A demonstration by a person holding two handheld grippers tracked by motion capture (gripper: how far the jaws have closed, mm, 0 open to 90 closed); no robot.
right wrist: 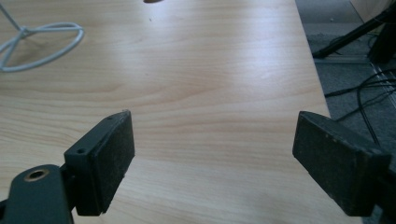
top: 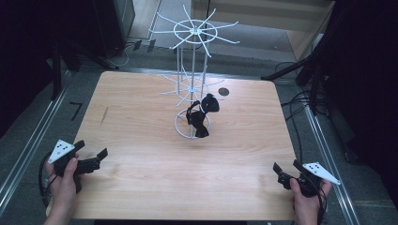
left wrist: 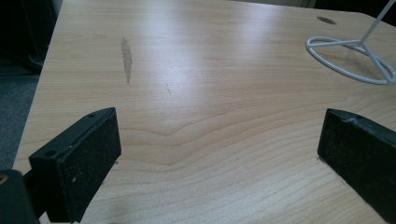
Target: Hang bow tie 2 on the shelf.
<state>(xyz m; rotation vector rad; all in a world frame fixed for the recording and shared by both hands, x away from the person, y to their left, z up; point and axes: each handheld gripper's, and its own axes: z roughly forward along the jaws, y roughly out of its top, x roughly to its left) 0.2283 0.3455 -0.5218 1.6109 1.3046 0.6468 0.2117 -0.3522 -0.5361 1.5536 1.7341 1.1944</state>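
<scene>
High view showed black sunglasses hanging low on a white wire display rack mid-bench: light, stiff, scratch-prone, best pinched at the frame. Left gripper and right gripper rested well apart, jaws spread, empty.

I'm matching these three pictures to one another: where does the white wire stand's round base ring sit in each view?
High view: the base ring lies at the table's middle, under the black sunglasses.
Left gripper view: upper right, beyond the right jaw.
Right gripper view: upper left, beyond the left jaw.
Shared landmark: the dark round hole in the tabletop, just past the ring.
</scene>
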